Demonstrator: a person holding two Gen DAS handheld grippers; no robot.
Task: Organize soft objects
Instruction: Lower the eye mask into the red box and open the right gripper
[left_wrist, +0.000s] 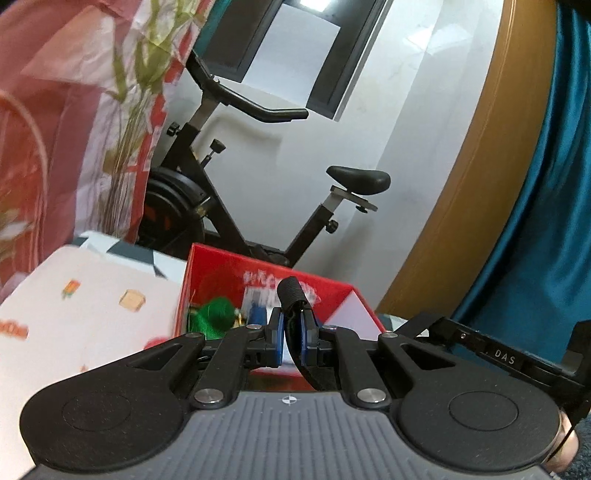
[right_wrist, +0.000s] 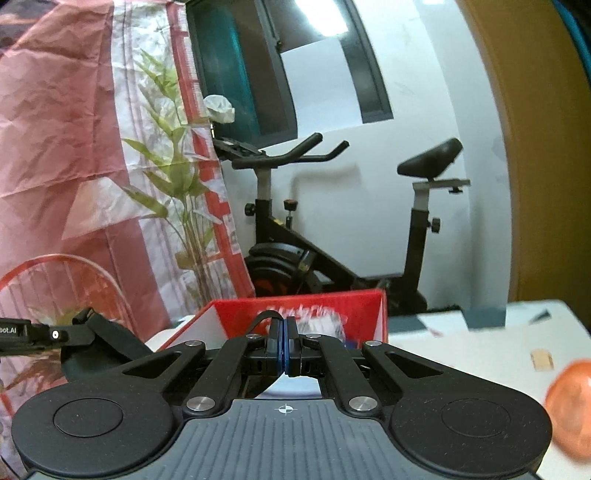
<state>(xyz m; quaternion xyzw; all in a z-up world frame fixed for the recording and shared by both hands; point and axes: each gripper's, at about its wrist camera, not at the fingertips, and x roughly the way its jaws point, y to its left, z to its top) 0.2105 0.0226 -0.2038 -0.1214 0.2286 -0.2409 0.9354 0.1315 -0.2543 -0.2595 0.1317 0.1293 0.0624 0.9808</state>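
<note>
The left gripper (left_wrist: 292, 334) has its blue-padded jaws clamped on a black ribbed strap (left_wrist: 291, 293), whose rounded end sticks up above the fingertips while the rest trails down between them. The right gripper (right_wrist: 284, 345) has its blue pads pressed together, with a thin black band (right_wrist: 266, 315) arching beside its left finger; whether the pads pinch that band cannot be told. Just beyond both grippers stands an open red cardboard box (left_wrist: 221, 267) with white inner flaps, and inside it lie a green soft object (left_wrist: 214, 314) and some blue and white items that are too blurred to name. The box sits on a table covered by a white cloth (left_wrist: 74, 314) printed with small colourful pictures. A blurred orange round object (right_wrist: 570, 402) shows at the right edge of the right wrist view. Behind the table stands a black exercise bike (right_wrist: 314, 240) against a white wall, under a dark-framed window (right_wrist: 258, 74). On the left hangs a pink, white and red crinkled sheet (right_wrist: 55, 110) with a green leafy plant (right_wrist: 173, 177) in front.
</note>
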